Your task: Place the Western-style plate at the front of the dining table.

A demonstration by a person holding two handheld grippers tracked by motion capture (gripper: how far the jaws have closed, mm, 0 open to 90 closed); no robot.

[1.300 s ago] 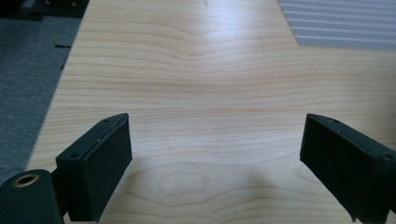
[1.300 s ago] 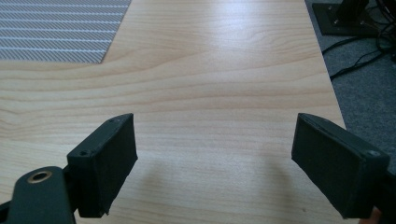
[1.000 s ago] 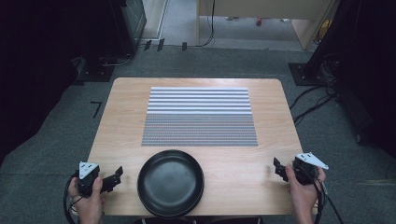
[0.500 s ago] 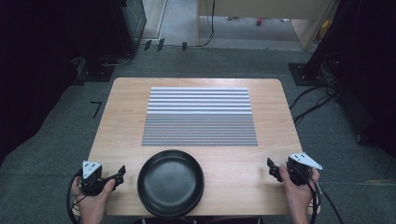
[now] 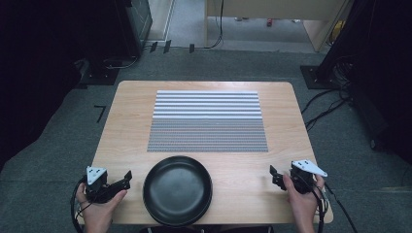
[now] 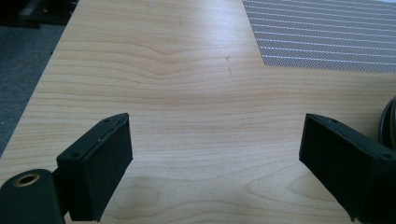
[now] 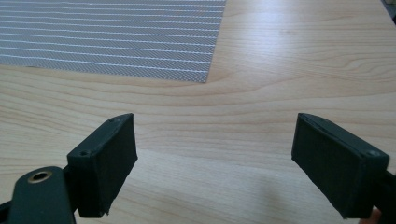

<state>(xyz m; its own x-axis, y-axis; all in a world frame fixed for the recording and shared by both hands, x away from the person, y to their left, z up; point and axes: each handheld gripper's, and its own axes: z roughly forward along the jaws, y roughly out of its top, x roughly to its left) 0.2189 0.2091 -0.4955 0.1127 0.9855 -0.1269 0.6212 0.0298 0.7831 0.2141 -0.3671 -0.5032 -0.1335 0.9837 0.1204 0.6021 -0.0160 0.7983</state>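
A black plate sits at the near edge of a wooden table, centred in front of the person. The left gripper rests just left of the plate, jaws wide apart and empty, over bare wood. The right gripper sits well to the plate's right, also spread wide and empty. A striped mat lies just beyond the plate.
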